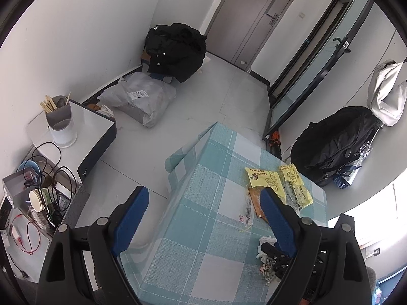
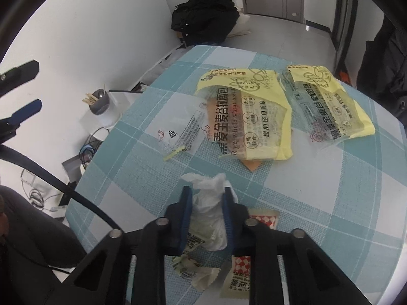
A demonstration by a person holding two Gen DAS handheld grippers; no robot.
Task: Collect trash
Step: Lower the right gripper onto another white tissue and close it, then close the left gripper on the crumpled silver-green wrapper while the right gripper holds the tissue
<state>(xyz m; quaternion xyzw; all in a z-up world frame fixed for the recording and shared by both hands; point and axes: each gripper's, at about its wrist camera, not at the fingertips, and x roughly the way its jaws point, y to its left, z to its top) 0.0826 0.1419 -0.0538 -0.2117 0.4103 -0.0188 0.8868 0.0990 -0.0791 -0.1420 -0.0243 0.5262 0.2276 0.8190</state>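
Observation:
My right gripper [image 2: 206, 198] is shut on a crumpled white tissue [image 2: 208, 203], which sits squeezed between its blue pads on the teal checked tablecloth [image 2: 142, 178]. Small torn sachets [image 2: 262, 218] and a crumpled wrapper [image 2: 195, 264] lie under and beside it. Beyond lie two yellow bread wrappers [image 2: 254, 117] [image 2: 330, 101] and a clear wrapper [image 2: 183, 134]. My left gripper [image 1: 203, 200] stands open with nothing between its fingers, above the table's left edge. The left wrist view also shows the yellow wrappers [image 1: 259, 178], the tissue [image 1: 265, 242] and the right gripper [image 1: 276, 256].
Left of the table stand a white box with a cup of chopsticks [image 1: 61, 124] and a shelf of tangled cables [image 1: 45, 185]. A grey parcel bag [image 1: 140, 99] and a black jacket [image 1: 175, 50] lie on the floor. A black bag [image 1: 338, 142] sits at the right.

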